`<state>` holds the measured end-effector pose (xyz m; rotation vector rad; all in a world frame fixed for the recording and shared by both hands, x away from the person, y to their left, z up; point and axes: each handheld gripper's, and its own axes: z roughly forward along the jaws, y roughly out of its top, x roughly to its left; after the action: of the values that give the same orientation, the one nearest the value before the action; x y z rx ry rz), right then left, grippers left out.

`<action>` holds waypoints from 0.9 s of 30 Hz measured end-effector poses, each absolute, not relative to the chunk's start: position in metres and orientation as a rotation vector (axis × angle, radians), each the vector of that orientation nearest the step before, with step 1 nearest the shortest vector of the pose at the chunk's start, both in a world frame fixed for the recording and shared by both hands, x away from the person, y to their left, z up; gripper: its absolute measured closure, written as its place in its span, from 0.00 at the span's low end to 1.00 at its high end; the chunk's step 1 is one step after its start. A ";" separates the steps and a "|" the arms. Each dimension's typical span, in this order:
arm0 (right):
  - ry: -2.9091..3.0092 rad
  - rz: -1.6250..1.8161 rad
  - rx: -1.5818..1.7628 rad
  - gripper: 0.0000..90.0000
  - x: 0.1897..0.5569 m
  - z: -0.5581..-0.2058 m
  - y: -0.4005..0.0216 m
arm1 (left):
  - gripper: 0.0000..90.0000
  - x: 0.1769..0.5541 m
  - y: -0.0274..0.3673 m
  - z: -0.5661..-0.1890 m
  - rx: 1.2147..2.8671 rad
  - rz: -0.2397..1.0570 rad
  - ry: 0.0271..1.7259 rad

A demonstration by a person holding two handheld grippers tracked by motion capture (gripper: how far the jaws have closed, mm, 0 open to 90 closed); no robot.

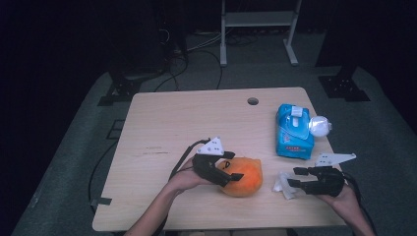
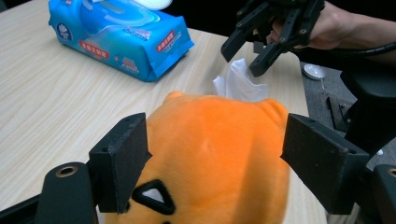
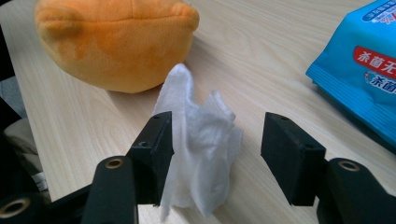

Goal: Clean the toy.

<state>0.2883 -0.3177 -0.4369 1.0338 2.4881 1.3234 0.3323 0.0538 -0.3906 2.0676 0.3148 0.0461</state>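
Both grippers spread – toy and tissue on the table

Left gripper point(image 1: 231, 173) sits at lower centre of the high view, jaws apart astride the orange plush toy point(image 1: 242, 176) (pads look clear of the fur); right gripper point(image 1: 294, 177), lower right, stands wide with the crumpled white tissue point(image 3: 198, 140) between its jaws – touching one pad. Blue wipes pack point(image 1: 293, 131) lies right of centre on the wooden table point(image 1: 187, 123)

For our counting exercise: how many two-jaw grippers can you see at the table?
2. The left gripper is at the orange plush toy, near the table's front edge; the right gripper is at the crumpled white wipe, further right. None appear hidden.
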 end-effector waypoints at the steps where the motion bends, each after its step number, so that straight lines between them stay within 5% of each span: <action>1: 2.486 1.330 1.037 0.46 0.289 -0.437 -0.318 | 0.25 0.334 0.053 -0.391 2.077 0.047 0.318; 12: 2.486 1.342 0.982 0.45 0.285 -0.433 -0.309 | 0.26 0.355 0.034 -0.413 2.138 -0.082 0.352; 16: 2.476 1.347 0.961 0.45 0.282 -0.430 -0.307 | 0.38 0.347 0.029 -0.425 2.160 -0.125 0.332; 27: 2.443 1.377 0.936 0.44 0.278 -0.423 -0.304 | 0.62 0.329 0.024 -0.410 2.163 0.062 0.299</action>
<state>0.2779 -0.3037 -0.4229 0.9357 2.4429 1.3769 0.3292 0.0238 -0.4098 2.1631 0.2994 0.0617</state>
